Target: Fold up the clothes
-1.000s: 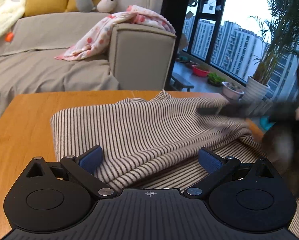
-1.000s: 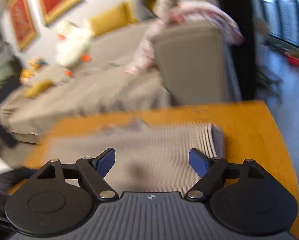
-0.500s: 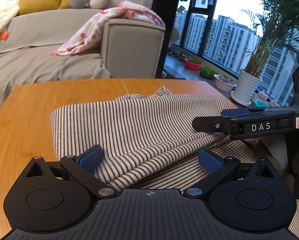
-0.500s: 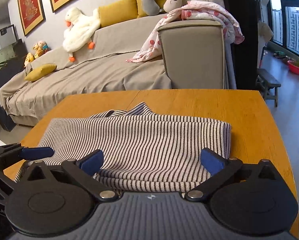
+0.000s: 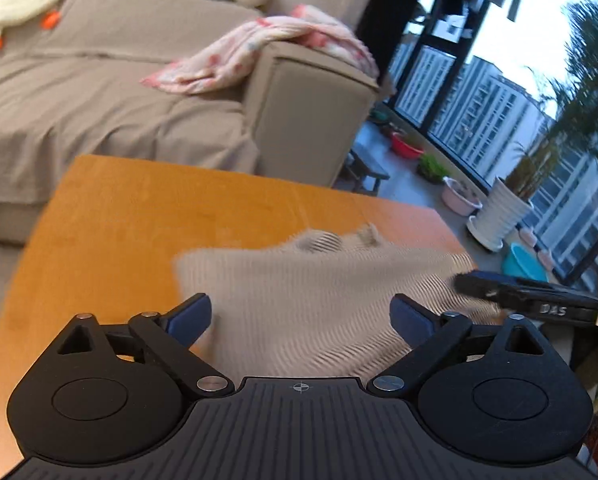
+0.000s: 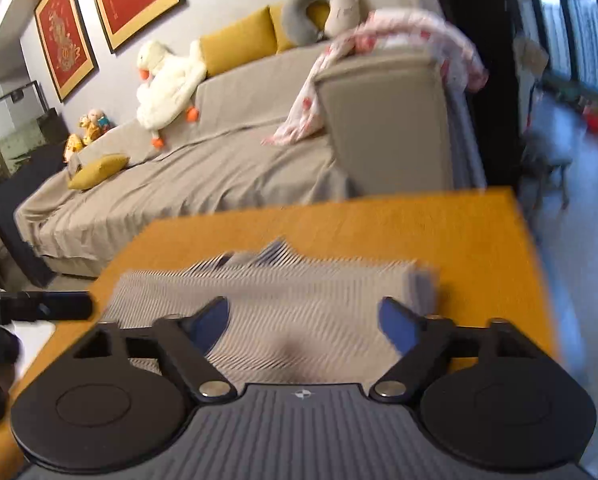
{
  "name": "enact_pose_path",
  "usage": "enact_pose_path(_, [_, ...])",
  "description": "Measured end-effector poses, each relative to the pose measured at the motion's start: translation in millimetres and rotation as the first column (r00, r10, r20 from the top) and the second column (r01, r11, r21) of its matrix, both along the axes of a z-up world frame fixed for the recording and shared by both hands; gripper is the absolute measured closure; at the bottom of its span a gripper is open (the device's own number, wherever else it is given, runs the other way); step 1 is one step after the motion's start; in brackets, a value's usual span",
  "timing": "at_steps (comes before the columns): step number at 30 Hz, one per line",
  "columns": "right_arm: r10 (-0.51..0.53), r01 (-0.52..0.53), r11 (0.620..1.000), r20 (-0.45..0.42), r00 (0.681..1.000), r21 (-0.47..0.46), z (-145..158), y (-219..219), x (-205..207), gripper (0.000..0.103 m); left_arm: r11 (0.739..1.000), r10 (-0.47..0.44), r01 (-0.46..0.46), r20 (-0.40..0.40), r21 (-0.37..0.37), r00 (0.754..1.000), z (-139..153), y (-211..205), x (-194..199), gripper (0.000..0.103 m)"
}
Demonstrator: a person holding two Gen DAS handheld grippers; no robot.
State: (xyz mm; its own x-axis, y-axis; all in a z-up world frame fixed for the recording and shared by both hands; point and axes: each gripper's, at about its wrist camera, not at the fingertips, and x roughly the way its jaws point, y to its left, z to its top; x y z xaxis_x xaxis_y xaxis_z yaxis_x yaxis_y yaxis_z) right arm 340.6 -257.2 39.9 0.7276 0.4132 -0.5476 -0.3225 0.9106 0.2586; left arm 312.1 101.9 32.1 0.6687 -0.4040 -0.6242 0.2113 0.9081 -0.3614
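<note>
Item under work: brown-and-cream striped knit garment [image 5: 319, 300], lying in a folded stack on the orange wooden desk [image 5: 139, 208], toward the near right part of it; a loose collar or cuff pokes up at its far edge.
Left gripper [image 5: 301, 316]: jaws spread but closing; the cloth lies below and between the blue pads, which do not press it.
Right gripper [image 6: 305, 320]: jaws spread and closing likewise; striped cloth shows between the pads, no pinch visible.
Image quality: both views smeared by motion; stripe detail and edge alignment cannot be judged.
Risk 1: jaws closing over the top of the stack could catch only the upper layer, and a lift would then peel the fold open.
Risk 2: the two grippers sit close together over the same cloth; the right gripper's finger [image 5: 527, 300] crosses the left view, so a collision or opposing pull may skew the stack.
Risk 3: the protruding far-edge piece could drag out if the stack is shifted.
Change from earlier frames: both pairs of jaws stand narrower than half a second ago; both cameras sit higher and farther back, showing more bare desk; the left view has rolled.
</note>
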Motion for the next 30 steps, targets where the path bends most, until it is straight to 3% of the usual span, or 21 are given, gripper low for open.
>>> enact_pose_path(3, [-0.037,0.035,0.999,-0.047,0.998,-0.030,1.9,-19.9,20.0,0.026,1.000,-0.010,0.008,-0.097,-0.021,0.995,-8.7,15.7,24.8,0.017])
enact_pose_path(5, [-0.046,0.045,0.999,-0.134,0.990,-0.013,-8.1,-29.8,36.8,0.038,1.000,-0.022,0.021,-0.124,-0.002,0.992,-18.0,14.0,38.3,0.022])
enact_pose_path(8, [0.000,0.024,0.994,-0.221,0.975,0.104,-22.1,-37.6,54.6,0.039,0.998,-0.060,0.059,-0.137,-0.010,0.989,-31.5,7.1,53.1,0.018])
enact_pose_path(9, [0.023,0.010,0.991,-0.236,0.972,0.136,-24.4,-37.2,60.3,0.039,0.997,-0.076,0.075,-0.124,-0.015,0.989,-33.1,6.1,56.1,0.012])
enact_pose_path(11, [0.070,-0.035,0.989,-0.244,0.967,0.144,-24.7,-29.5,73.2,0.038,0.994,-0.105,0.102,-0.110,-0.026,0.988,-36.6,4.2,64.2,0.009])
enact_pose_path(14, [0.165,-0.148,0.985,-0.250,0.954,0.085,-20.0,-8.9,94.6,0.039,0.991,-0.135,0.134,-0.096,-0.014,0.986,-38.4,1.0,76.0,0.009])
enact_pose_path(18, [0.207,-0.217,0.976,-0.246,0.947,-0.015,-15.1,13.1,116.3,0.039,0.988,-0.148,0.151,-0.067,0.040,0.987,-39.3,-2.2,90.4,0.022])
enact_pose_path(20, [0.195,-0.210,0.977,-0.232,0.953,-0.042,-16.2,15.7,126.2,0.032,0.990,-0.124,0.126,-0.047,0.055,0.991,-40.1,0.8,97.5,0.023])
enact_pose_path(23, [0.159,-0.161,0.987,-0.233,0.959,0.008,-19.5,8.3,145.1,0.029,0.996,-0.069,0.071,-0.038,0.048,0.997,-39.8,7.8,109.9,0.017])
enact_pose_path(25, [0.155,-0.146,0.988,-0.242,0.958,0.056,-21.2,4.1,152.7,0.027,0.996,-0.086,0.088,-0.046,0.027,0.995,-39.8,8.3,117.0,0.008])
enact_pose_path(27, [0.155,-0.139,0.987,-0.241,0.958,0.080,-23.4,2.8,157.8,0.026,0.993,-0.112,0.114,-0.046,0.041,0.993,-39.2,2.1,121.8,0.008])
enact_pose_path(28, [0.155,-0.142,0.987,-0.231,0.960,0.072,-24.9,4.8,158.6,0.029,0.991,-0.121,0.123,-0.041,0.058,0.992,-39.0,-2.5,123.8,0.008])
enact_pose_path(29, [0.156,-0.146,0.987,-0.221,0.963,0.064,-26.5,6.9,159.4,0.045,0.989,-0.122,0.124,-0.031,0.076,0.992,-38.8,-7.1,124.7,0.010])
enact_pose_path(30, [0.155,-0.150,0.988,-0.208,0.966,0.043,-27.7,10.6,160.5,0.054,0.989,-0.119,0.120,-0.018,0.087,0.993,-39.0,-10.2,124.9,0.023])
